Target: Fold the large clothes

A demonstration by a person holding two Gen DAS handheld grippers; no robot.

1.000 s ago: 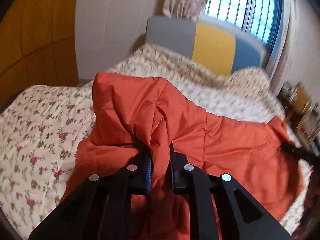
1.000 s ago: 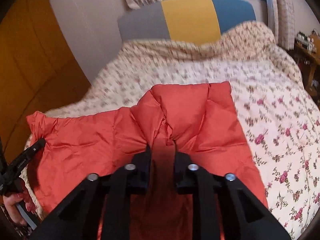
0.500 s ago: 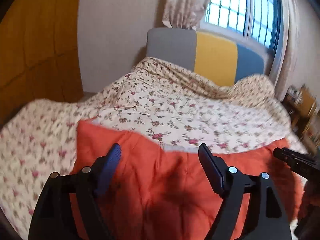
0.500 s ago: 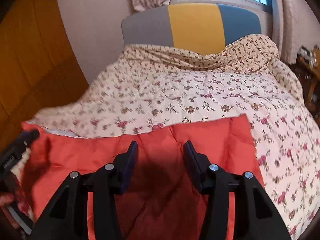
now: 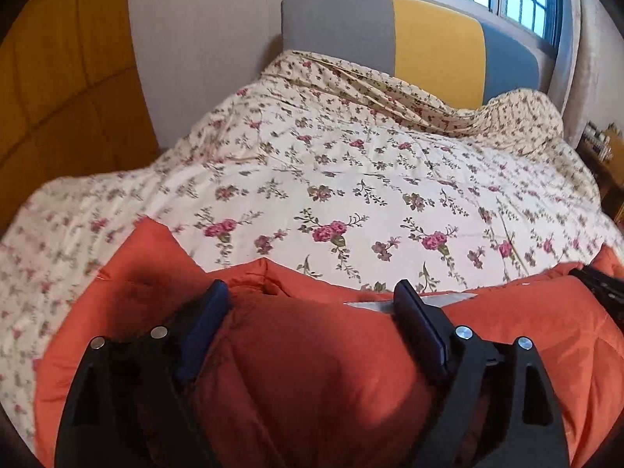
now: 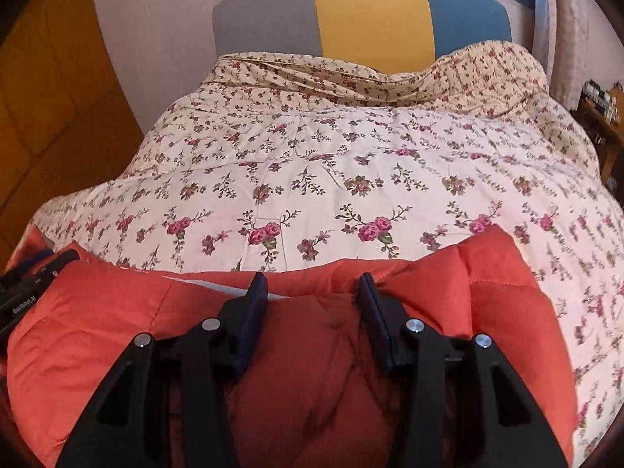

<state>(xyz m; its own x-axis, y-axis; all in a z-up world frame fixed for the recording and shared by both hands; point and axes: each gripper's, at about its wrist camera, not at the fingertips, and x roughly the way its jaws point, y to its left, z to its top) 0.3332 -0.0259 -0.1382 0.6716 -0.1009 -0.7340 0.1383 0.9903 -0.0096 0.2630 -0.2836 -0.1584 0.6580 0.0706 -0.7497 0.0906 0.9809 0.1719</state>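
Orange padded jacket (image 5: 312, 370) lies on the floral quilt (image 5: 331, 179), both grippers' jaws spread over it, left's just widened

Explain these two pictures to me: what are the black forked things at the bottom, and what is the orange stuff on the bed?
No robot here: a person carries a pair of hand-held tongs in each hand, and a small wide-angle camera on each looks forward along its two fingers. One picture comes from the left tongs, the other from the right tongs.

The orange thing is a padded garment, a large piece of clothing being folded. It lies on a flowered bedspread, with a grey, yellow and blue headboard behind.

Nothing is held now. The left tongs' jaws have just been opening and stand wide apart; the right tongs are open less far. The garment lies under both, unpinched.
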